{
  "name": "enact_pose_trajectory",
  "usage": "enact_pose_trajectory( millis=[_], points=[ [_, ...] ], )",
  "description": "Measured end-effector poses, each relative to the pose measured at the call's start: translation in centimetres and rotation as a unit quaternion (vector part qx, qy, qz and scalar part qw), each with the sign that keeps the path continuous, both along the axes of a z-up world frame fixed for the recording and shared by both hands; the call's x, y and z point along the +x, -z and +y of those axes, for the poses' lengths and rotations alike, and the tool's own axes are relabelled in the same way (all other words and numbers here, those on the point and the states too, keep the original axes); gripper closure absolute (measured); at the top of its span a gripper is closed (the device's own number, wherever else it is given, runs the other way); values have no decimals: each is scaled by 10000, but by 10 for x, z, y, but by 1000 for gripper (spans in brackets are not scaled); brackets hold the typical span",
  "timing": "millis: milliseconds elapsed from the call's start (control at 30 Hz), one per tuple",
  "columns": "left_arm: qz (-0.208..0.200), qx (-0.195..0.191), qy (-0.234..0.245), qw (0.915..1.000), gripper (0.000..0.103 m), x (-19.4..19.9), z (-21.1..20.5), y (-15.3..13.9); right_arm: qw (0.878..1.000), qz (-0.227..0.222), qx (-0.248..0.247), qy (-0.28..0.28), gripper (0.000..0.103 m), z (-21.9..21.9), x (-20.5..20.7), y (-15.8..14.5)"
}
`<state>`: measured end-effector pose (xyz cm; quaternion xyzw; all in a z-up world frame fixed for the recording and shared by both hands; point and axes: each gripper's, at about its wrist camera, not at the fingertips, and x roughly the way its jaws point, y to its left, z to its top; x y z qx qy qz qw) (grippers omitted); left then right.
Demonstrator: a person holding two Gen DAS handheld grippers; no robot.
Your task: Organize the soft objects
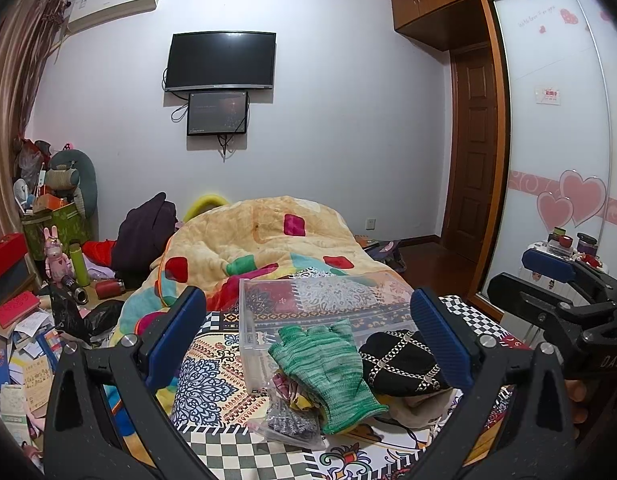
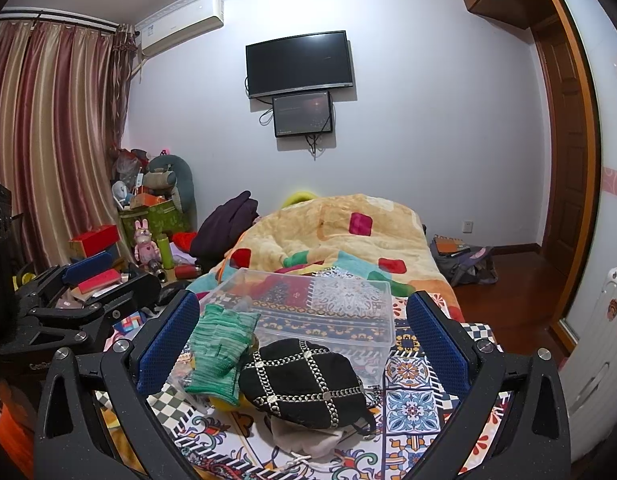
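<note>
The left gripper (image 1: 314, 344) is held above a patterned bedspread (image 1: 212, 384) with its blue-padded fingers (image 1: 176, 336) spread wide and nothing pinched between them. Between those fingers, slightly ahead of the tips, a green knitted glove (image 1: 328, 368) is seen lying on a small heap of soft items, its cuff pointing back toward the tool. Just to the right of the glove, close to the right finger, a black cap with a silver chain lattice (image 1: 402, 362) is found, resting on a beige cloth (image 1: 420, 408). Beneath the glove's near end, a clear bag holding grey fabric (image 1: 288, 424) is visible. Directly ahead of the glove, a clear plastic bin (image 1: 308, 300) is set on the bedspread, its near wall touched by the glove's fingers. Beyond the bin a cream blanket with coloured patches (image 1: 260, 236) is piled. The right gripper (image 2: 302, 340) is likewise held with its fingers (image 2: 436, 340) wide apart and nothing gripped; in its view the black cap (image 2: 304, 384) is centred between the fingers, the glove (image 2: 220, 352) lies by the left finger, and the bin (image 2: 316, 308) stands just ahead. Each tool is seen at the edge of the other's view.
</note>
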<state>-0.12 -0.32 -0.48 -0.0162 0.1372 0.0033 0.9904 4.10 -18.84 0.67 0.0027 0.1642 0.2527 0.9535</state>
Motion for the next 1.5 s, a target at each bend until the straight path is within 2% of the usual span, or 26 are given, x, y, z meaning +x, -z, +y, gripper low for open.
enact_pose_trajectory(
  millis=[1500],
  points=[
    [24, 1, 34, 10000, 0, 1, -1, -6, 10000, 27, 24, 2, 0, 1, -4, -7]
  ],
)
